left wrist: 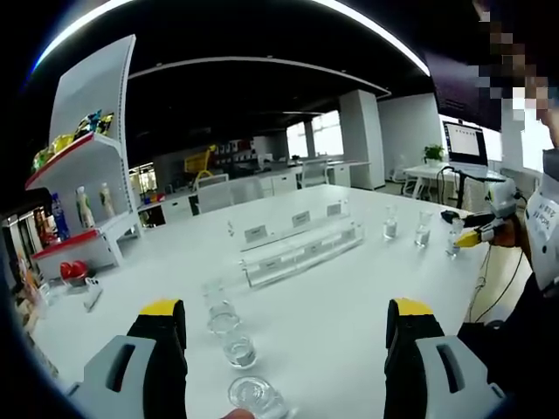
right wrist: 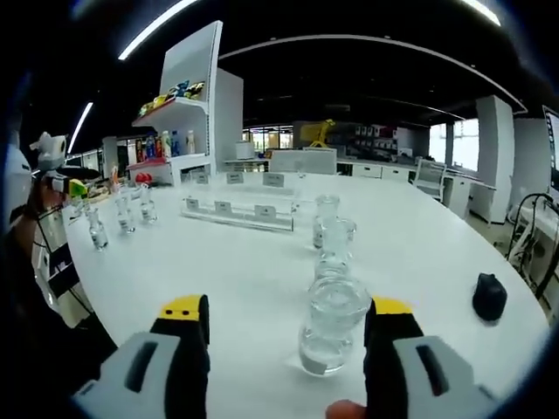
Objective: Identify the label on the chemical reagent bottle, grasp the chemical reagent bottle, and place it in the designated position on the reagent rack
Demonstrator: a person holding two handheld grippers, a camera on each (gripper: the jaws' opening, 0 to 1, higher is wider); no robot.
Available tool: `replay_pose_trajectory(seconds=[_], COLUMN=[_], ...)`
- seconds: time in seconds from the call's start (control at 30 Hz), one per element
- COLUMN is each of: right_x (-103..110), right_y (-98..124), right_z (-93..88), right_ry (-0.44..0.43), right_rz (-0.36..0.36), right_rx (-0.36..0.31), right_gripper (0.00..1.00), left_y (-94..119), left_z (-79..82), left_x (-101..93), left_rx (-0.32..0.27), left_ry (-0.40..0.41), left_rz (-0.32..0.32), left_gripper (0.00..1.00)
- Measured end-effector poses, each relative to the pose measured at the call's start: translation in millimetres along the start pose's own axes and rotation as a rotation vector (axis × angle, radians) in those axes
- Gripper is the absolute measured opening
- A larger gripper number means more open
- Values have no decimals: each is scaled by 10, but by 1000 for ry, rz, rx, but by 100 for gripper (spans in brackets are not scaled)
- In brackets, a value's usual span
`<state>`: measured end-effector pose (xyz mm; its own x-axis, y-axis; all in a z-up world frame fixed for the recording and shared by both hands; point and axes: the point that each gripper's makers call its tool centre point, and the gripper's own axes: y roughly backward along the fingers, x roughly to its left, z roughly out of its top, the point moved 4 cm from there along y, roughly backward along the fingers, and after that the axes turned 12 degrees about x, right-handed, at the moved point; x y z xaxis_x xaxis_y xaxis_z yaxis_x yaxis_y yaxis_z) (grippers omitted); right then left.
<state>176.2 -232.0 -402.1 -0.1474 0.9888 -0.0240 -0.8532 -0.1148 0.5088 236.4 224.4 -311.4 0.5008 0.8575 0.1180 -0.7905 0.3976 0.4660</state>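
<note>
Both tools are wide open and hold nothing. The left tool (left wrist: 284, 336) has its jaws on either side of a line of three bottles; the right tool (right wrist: 284, 336) has its jaws on either side of the near bottle (right wrist: 330, 325) of another line.

Task's things: clear glass bottles, squat, round-shouldered, short-necked, with what looks like clear liquid low in them. The rack (right wrist: 238, 209) is a clear stepped stand with small white tags along its front edge, mid-surface. The right tool's line runs from its jaws toward the rack's right end. The left tool's line (left wrist: 238, 345) sits on the near side of the rack, just off its left end. More bottles (right wrist: 122, 214) stand beyond the rack's far left end, by the other tool.

Risks, as judged:
- Labels: no bottle label is readable in either view, and the rack tags are too small to read. A wrong slot is likely if a bottle is grasped before it is read.
- Glass on a smooth white glossy surface (right wrist: 437, 253): hard jaws may slip on the rounded shoulder, or the bottle may skid.
- Bottles in line stand close; a jaw closing on one could knock its neighbour.
- Clear on clear: rack edges are hard to judge, so a bottle could be set off the step.
</note>
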Motion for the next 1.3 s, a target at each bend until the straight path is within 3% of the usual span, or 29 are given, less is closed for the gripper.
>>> replay_pose_trajectory(seconds=[0.23,0.5,0.77,1.03,1.3], right_x=[-64,-188,-285,-295,-309], right_y=[-27,-16,4,-13,-31], right_z=[-39,-41,-39,-56,-71], right_ry=[6,-3,-50,-73,-72], right_rz=[-21,-65,-98,-85,-112], right_rx=[-12,-58,-101,-134,-222], right_gripper=[55,36,22,23,23], left_y=[-3,-11,-4,-16,-25], left_z=[17,22,47,56,28], left_x=[-31,-38,-43,-76,-78], left_rx=[3,5,3,6,16], left_ry=[-14,-10,-16,-26,-29], left_rz=[-7,-7,-9,-15,-14], left_gripper=[95,95,95,95,95])
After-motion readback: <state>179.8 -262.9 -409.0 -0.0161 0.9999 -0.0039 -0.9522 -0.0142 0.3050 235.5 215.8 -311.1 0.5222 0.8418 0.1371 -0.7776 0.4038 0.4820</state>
